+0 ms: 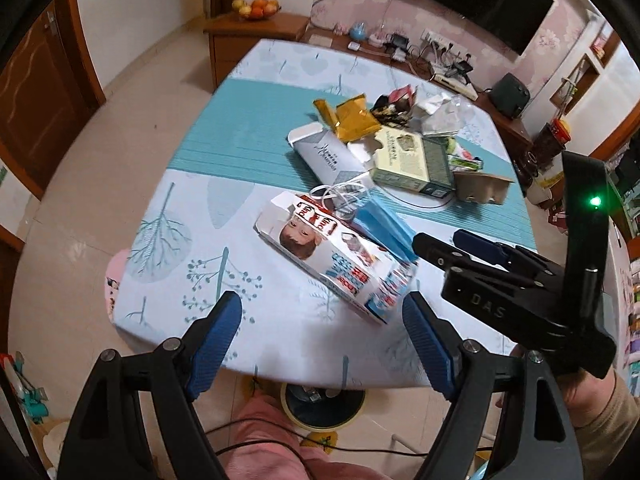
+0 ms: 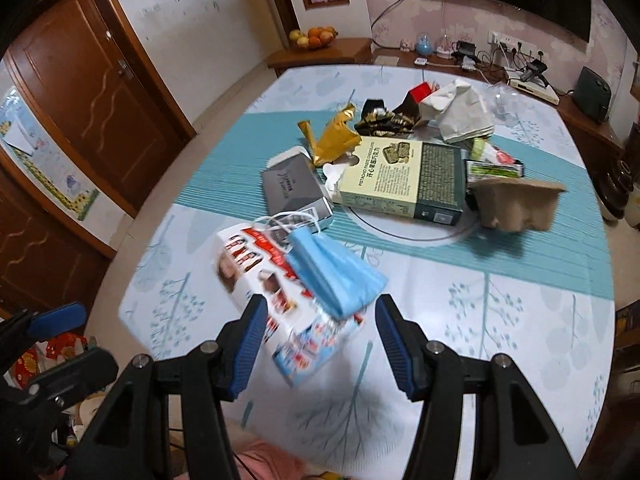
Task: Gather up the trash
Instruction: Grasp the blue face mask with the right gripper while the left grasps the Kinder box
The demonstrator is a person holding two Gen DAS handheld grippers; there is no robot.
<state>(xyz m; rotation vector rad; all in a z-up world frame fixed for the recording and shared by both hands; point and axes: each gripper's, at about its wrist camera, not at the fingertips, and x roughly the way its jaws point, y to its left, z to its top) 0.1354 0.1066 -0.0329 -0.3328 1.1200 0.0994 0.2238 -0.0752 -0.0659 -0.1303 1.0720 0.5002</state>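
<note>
A pile of trash lies on the table (image 1: 240, 140) (image 2: 520, 320). Nearest is a white chocolate box (image 1: 332, 256) (image 2: 248, 280) with a blue face mask (image 1: 384, 228) (image 2: 336, 276) draped on it. Behind them lie a grey box (image 1: 324, 156) (image 2: 294, 188), a green carton (image 1: 412, 160) (image 2: 404, 176), a gold wrapper (image 1: 352, 116) (image 2: 336, 132) and a brown pulp tray (image 1: 480, 188) (image 2: 516, 204). My left gripper (image 1: 324, 312) is open above the table's near edge, empty. My right gripper (image 2: 320, 320) (image 1: 438, 240) is open just over the mask and box, pads apart from them.
Crumpled white paper (image 2: 460, 112) and dark wrappers (image 2: 384, 120) sit at the back of the pile. A wooden cabinet with a fruit bowl (image 1: 256, 8) stands beyond the table. A person's pink clothing (image 1: 264, 432) shows below the table's near edge, and a hand (image 1: 588, 392) holds the right gripper.
</note>
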